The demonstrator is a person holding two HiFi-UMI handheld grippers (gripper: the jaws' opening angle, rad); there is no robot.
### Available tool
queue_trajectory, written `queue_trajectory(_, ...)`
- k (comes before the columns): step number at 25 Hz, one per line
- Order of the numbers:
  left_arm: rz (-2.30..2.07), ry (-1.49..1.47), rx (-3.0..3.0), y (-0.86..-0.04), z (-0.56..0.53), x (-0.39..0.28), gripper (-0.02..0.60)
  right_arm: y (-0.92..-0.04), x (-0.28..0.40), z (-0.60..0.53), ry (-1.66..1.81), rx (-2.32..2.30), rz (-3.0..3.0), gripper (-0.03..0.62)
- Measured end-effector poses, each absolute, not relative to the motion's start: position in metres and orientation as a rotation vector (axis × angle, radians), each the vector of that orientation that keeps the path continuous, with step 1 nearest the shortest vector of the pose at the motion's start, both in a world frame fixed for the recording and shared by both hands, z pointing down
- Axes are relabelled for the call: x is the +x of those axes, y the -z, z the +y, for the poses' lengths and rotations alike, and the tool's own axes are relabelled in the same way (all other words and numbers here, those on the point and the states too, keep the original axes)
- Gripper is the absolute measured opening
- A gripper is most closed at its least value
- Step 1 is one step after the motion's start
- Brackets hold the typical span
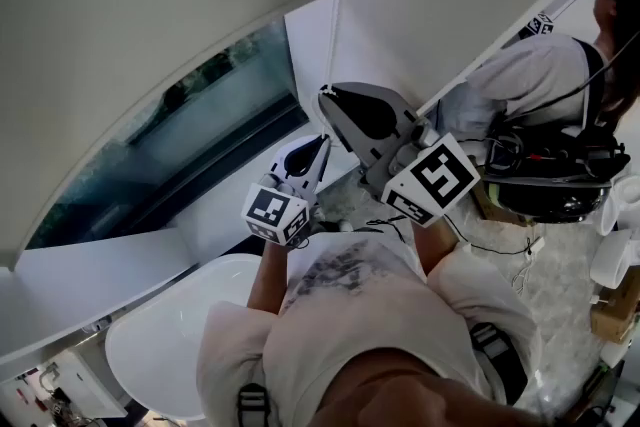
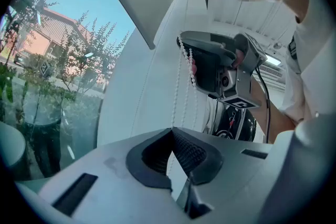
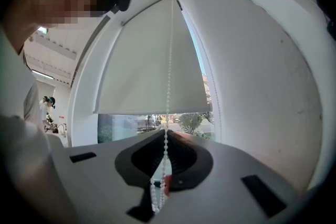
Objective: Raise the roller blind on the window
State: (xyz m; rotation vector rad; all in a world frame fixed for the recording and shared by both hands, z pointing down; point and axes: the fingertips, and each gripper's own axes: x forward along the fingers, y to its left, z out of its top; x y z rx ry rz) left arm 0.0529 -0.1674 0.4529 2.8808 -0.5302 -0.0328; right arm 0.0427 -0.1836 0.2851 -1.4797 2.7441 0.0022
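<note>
The pale roller blind (image 1: pixel 130 15) covers the upper part of the window, with glass (image 1: pixel 190 135) showing beneath its bottom bar. A white bead chain (image 1: pixel 337 5) hangs beside it on the right. My right gripper (image 1: pixel 330 95) is shut on this bead chain (image 3: pixel 169 60), which runs between its closed tips (image 3: pixel 166 134) and down past the pads. Just below it, my left gripper (image 1: pixel 320 143) is also shut. In the left gripper view one chain strand (image 2: pixel 177 81) drops straight into the left gripper's (image 2: pixel 171 131) closed tips, and the right gripper (image 2: pixel 191 65) shows above.
A white window reveal (image 3: pixel 262 86) stands close on the right of the chain. A white sill (image 1: pixel 90 275) and a rounded white basin (image 1: pixel 170 335) lie below the window. Another person (image 1: pixel 540 85) with dark gear stands at the right.
</note>
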Motion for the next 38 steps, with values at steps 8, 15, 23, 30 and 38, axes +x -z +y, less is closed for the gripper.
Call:
queue_trajectory(8, -0.548, -0.022, 2.866, -0.473, -0.168, 0.056, 0.008, -0.302, 0.045, -0.187, 0.034, -1.505, 2.754, 0.064)
queue_trajectory(15, -0.575, -0.074, 2.831, -0.498, -0.166, 0.053, 0.008, -0.324, 0.043, -0.188, 0.09, -1.512, 2.776, 0.064)
queue_trajectory(23, -0.592, -0.16, 2.785, -0.537, -0.165, 0.047, 0.008, -0.362, 0.036, -0.188, 0.191, -1.543, 2.809, 0.064)
queue_trajectory(30, -0.58, -0.224, 2.741, -0.575, -0.162, 0.042, 0.008, -0.399, 0.031, -0.187, 0.292, -1.578, 2.823, 0.064)
queue_trajectory(38, -0.556, -0.277, 2.725, -0.598, -0.156, 0.045, 0.008, -0.421, 0.034, -0.181, 0.353, -1.606, 2.819, 0.064)
